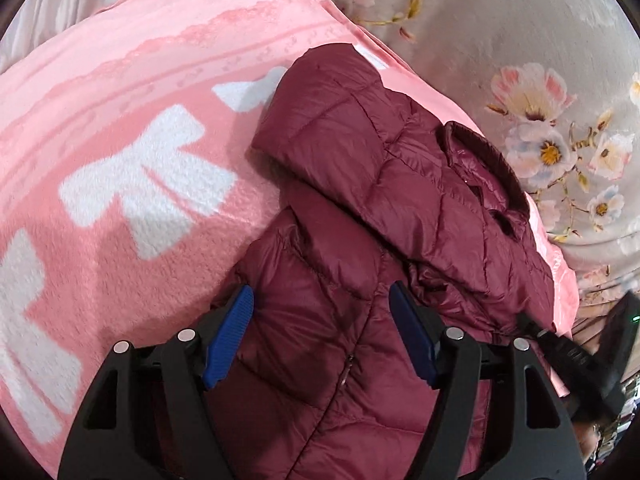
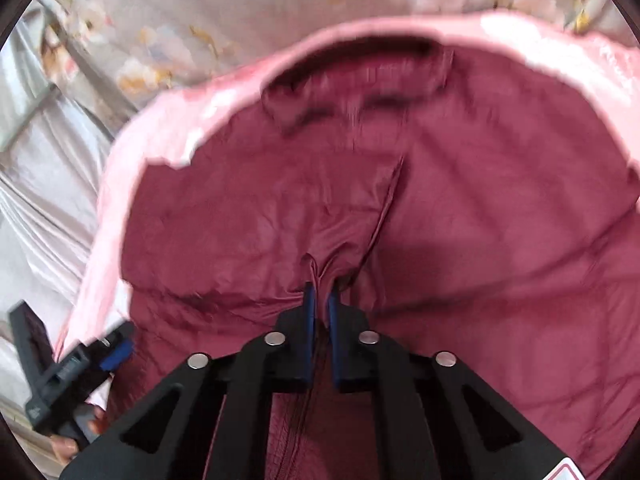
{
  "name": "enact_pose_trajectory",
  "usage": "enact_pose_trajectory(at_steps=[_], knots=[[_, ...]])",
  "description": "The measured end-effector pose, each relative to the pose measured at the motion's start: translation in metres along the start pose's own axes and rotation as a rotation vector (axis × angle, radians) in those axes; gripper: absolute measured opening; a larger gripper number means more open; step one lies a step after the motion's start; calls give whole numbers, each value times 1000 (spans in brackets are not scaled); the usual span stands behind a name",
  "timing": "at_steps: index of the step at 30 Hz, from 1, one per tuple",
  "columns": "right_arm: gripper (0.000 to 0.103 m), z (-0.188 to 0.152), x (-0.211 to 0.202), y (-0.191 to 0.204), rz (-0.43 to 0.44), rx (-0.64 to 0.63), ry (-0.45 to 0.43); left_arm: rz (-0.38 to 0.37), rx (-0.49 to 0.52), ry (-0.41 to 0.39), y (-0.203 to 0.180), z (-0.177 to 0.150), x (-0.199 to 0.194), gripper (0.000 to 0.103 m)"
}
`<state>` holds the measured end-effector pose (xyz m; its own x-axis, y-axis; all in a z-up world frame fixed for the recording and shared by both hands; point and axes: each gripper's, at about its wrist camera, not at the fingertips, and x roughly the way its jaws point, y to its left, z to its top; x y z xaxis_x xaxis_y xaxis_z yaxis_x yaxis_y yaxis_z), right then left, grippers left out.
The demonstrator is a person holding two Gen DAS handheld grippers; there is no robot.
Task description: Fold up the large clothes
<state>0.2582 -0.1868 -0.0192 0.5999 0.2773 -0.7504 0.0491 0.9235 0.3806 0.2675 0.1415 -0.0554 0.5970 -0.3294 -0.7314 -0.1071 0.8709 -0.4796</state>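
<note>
A maroon quilted puffer jacket (image 1: 384, 208) lies on a pink blanket (image 1: 132, 128), one sleeve folded across its body, collar at the right. My left gripper (image 1: 322, 300) is open, its blue pads (image 1: 232, 332) spread just above the jacket's lower front near the zipper. In the right wrist view the jacket (image 2: 460, 208) fills the frame with its collar (image 2: 360, 76) at the top. My right gripper (image 2: 322, 294) is shut on a pinch of jacket fabric by the zipper line. The left gripper also shows there at lower left (image 2: 116, 350).
The pink blanket with white bow shapes (image 1: 152, 184) lies on a grey floral bedsheet (image 1: 540, 92). Pale wrinkled sheet (image 2: 36, 216) lies left of the blanket. The right gripper's black body (image 1: 576, 360) shows at the left wrist view's right edge.
</note>
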Motion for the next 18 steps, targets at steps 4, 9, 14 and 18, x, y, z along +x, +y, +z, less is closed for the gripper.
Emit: enact_pose_trajectory(at_steps=[4,9,14,18], knots=[[4,39,-62,3,-135,-115,-209,-97,-73,9,1,20,-3,68],[4,67,-83,-28,-304,-153,-258,-219,-132,27,-11,58,2,68],[4,69,-63,-70,-281,-86,-185,-248,-184,63,-19,94,40,68],[4,63,-56,-86,-258,-66,-171,-247,-309,99,-7,107,74,64]])
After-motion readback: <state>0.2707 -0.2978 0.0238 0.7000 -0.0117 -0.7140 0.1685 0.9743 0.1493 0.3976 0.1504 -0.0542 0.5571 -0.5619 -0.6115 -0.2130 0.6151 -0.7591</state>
